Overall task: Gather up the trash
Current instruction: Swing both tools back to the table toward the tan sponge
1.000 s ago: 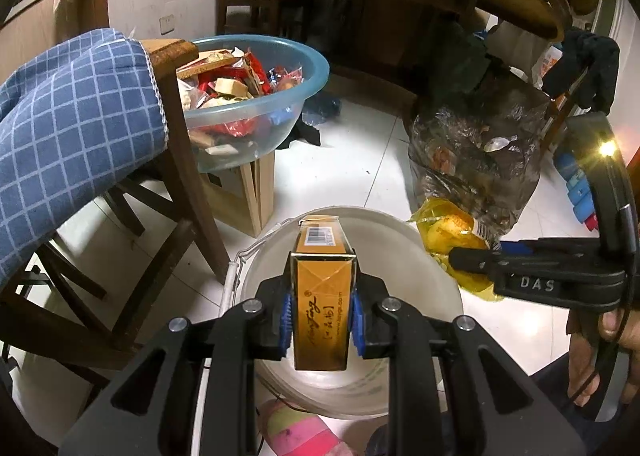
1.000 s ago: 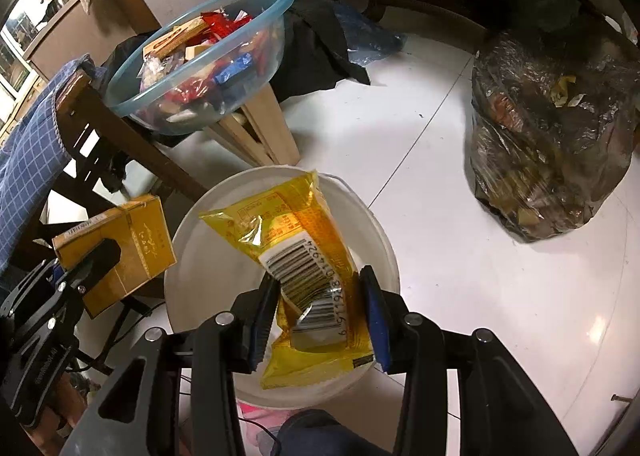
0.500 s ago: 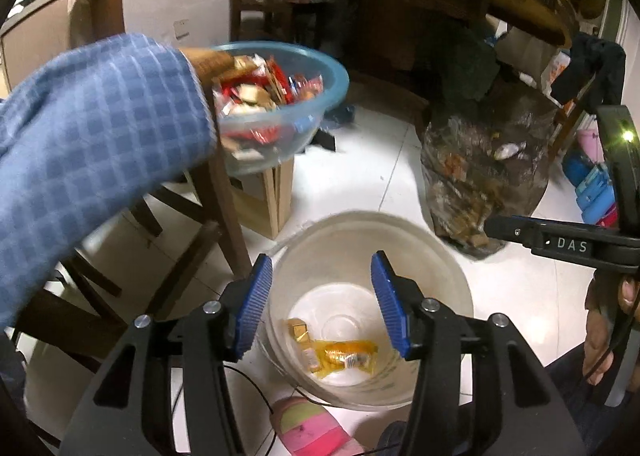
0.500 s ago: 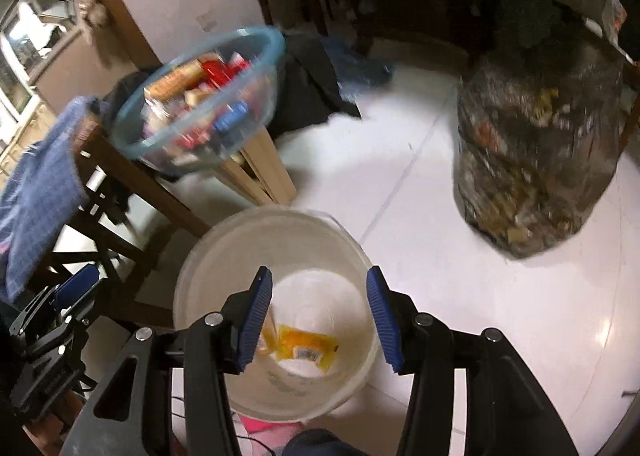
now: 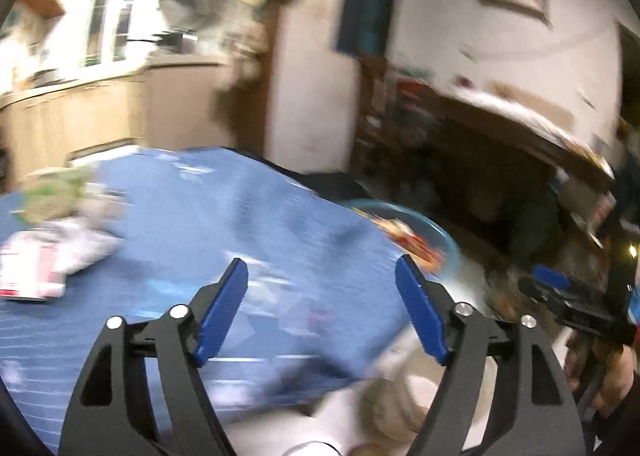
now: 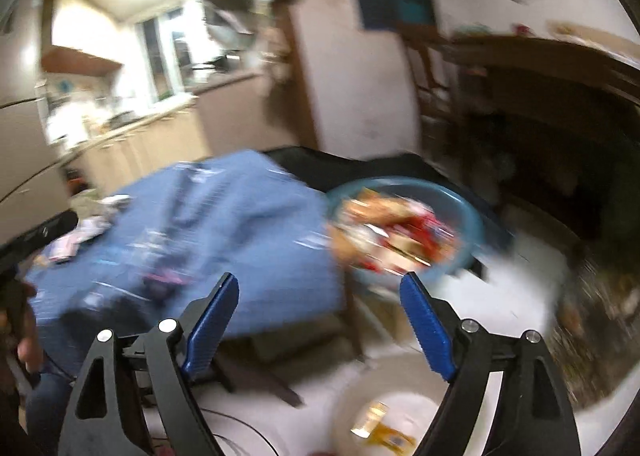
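Both tongs wide open, just spread, empty: left gripper (image 5: 320, 316), right gripper (image 6: 320, 326). Dropped trash (image 6: 384, 430) in bucket (image 6: 348, 400). Slow over blue cloth (image 5: 240, 224); pick one scrap (image 5: 32, 276) squarely.

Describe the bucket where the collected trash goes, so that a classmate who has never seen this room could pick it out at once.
Start at the table under the blue checked cloth. Beside its corner stands a blue bowl heaped with wrappers; below both, on the pale floor, is the white bucket. Unlike the bowl it is white, nearly empty, holding only yellow packets.
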Tool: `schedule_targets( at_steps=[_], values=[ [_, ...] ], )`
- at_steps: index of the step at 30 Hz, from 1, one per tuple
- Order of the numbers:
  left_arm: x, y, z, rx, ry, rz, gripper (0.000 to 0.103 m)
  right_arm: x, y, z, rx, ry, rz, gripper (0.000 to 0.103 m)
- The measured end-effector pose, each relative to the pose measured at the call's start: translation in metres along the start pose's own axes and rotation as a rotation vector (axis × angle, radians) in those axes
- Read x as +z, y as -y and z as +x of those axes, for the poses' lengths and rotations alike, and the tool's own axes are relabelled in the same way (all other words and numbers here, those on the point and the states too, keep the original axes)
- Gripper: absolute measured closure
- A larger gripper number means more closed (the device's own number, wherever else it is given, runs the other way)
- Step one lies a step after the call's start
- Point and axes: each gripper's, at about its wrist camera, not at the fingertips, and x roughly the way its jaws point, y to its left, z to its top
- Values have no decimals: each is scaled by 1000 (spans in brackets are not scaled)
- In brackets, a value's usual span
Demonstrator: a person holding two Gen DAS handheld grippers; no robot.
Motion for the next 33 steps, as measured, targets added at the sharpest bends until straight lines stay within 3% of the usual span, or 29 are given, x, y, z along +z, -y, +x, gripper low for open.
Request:
schedule_targets(
  at_steps=[2, 5, 9, 14, 16, 20, 30, 33],
  values=[
    [8, -40, -23, 62, 22, -49, 22, 13, -38, 9, 89, 1, -49, 18],
    [14, -111, -58, 213, 37, -121, 22, 23, -93, 24, 201, -11, -147, 17],
    [10, -212, -95, 399, -10, -263, 21, 30, -178, 50, 347, -50, -296, 17],
    [-8, -292, -120, 496, -15, -415, 16, 33, -267, 70, 483, -81, -425, 17],
    [-13, -307, -109, 503, -58, -396, 16, 32, -289, 76, 513, -90, -443, 17],
    [-24, -337, -80, 402, -187, -348, 16, 33, -322, 91, 543, -112, -478, 17],
    [-36, -362, -51, 391, -249, -257, 18, 37, -385, 137, 626, -181, -672, 17],
    [-34, -370, -45, 365, -256, -276, 31, 39, -407, 148, 648, -198, -741, 17]
  ],
)
